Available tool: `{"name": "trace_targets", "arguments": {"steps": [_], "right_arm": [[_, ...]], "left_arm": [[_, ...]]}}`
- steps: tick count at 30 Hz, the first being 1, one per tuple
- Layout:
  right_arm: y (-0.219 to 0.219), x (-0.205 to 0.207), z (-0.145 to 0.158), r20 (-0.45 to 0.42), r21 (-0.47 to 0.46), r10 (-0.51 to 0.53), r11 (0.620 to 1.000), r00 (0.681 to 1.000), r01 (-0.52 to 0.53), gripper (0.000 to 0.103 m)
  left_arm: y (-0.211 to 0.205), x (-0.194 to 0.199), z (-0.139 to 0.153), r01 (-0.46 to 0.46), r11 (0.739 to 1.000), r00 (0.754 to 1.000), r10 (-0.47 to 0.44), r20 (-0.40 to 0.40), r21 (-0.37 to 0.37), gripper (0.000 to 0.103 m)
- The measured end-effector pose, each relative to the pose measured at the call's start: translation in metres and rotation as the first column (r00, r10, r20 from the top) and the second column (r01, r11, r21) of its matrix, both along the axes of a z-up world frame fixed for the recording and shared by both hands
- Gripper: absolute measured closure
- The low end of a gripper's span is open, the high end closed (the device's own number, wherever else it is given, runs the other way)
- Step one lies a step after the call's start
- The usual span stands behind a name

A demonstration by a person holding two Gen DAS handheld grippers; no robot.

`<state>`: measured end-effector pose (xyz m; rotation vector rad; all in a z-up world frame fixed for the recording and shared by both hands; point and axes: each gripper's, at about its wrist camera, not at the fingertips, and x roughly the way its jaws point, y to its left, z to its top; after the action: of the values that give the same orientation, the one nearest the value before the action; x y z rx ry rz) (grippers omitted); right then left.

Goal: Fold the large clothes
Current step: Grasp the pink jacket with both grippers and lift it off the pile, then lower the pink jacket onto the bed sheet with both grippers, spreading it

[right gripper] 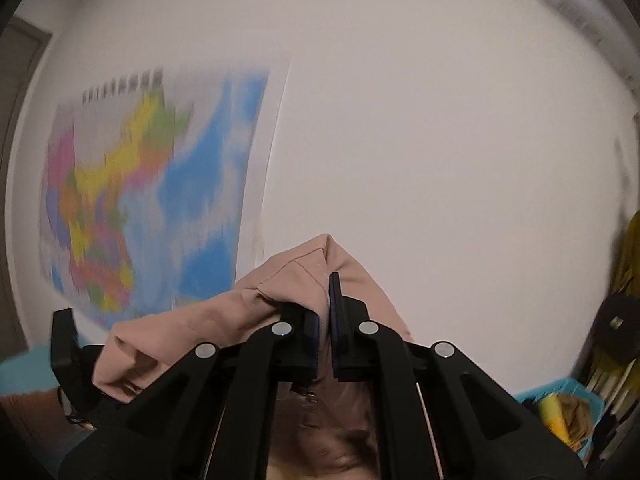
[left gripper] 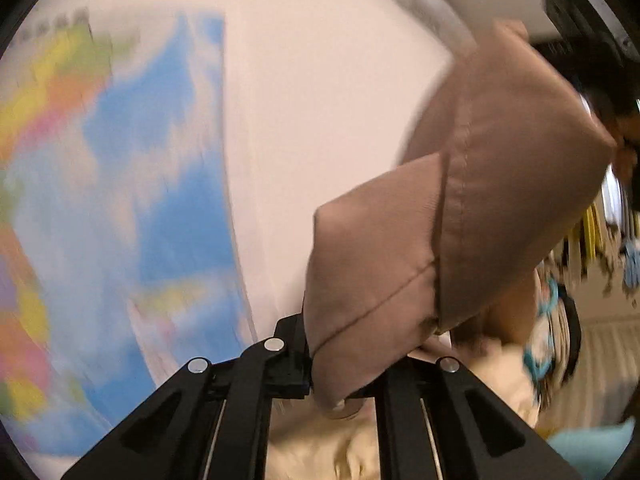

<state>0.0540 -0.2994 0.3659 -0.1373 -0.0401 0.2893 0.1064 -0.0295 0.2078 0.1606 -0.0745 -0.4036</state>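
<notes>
Tan cotton fills most of what I see: the garment (left gripper: pixel 472 216) hangs in the air between my two grippers, held up in front of a white wall (right gripper: pixel 420 140) with a coloured map (right gripper: pixel 160 184) pinned to it. Seen from the left wrist, the cloth runs from my left fingers up and away to the right, a stitched seam crossing the folded panel, so I judge its long axis lies roughly along the line from one hand to the other. My left gripper (left gripper: pixel 336 380) is closed down narrow on a corner of that fabric; the cloth wraps over the gap and hides the right pad, so I read the pinch from the way the corner is caught there. My right gripper (right gripper: pixel 325 332) is likewise nearly closed, its blue pads pinching a peaked corner of the same garment, which sticks up just beyond the fingertips and droops off to the left. Below, in the left view, pale cream bedding (left gripper: pixel 320 452) shows between the finger arms, well under the lifted cloth. Neither hand is nearer than the other in any useful sense: each has its own corner. I judge the next move turns on keeping the span taut while lowering it flat. At the far right a turquoise basket (right gripper: pixel 560 392) of odds and ends sits low.
</notes>
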Motion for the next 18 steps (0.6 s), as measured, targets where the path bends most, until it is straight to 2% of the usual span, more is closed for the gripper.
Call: {"name": "trace_targets", "arguments": {"steps": [1,4,6,9,11,15,18], "right_arm": [[-0.002,-0.021,0.016,0.044,-0.006,-0.018,1.000,0.999,0.018,0.099],[-0.003,-0.062,0.041,0.100,-0.012,0.002,1.000,0.995,-0.001,0.099],[0.003,-0.094,0.052,0.133,-0.026,0.020,1.000,0.991,-0.017,0.099],[0.008,-0.130,0.058,0.142,-0.016,0.073,0.997,0.987,-0.072,0.099],[0.013,-0.149,0.056,0.138,-0.005,0.123,0.992,0.983,-0.124,0.099],[0.027,-0.184,0.043,0.108,0.009,0.237,0.971,0.966,-0.239,0.099],[0.045,-0.208,0.023,0.074,-0.006,0.315,0.949,0.946,-0.315,0.099]], "left_arm": [[0.006,-0.011,0.018,-0.013,0.999,0.999,0.014,0.031,-0.032,0.095],[0.032,-0.050,0.071,-0.039,0.992,0.995,0.049,0.086,-0.119,0.092],[0.044,-0.077,0.093,-0.053,0.990,0.991,0.069,0.118,-0.133,0.092],[0.058,-0.125,0.116,-0.122,0.986,0.977,0.140,0.164,-0.113,0.091],[0.070,-0.160,0.121,-0.155,0.983,0.970,0.171,0.174,-0.101,0.091],[0.092,-0.224,0.118,-0.241,0.970,0.953,0.242,0.183,-0.030,0.090],[0.110,-0.275,0.112,-0.290,0.957,0.945,0.284,0.159,0.012,0.089]]}}
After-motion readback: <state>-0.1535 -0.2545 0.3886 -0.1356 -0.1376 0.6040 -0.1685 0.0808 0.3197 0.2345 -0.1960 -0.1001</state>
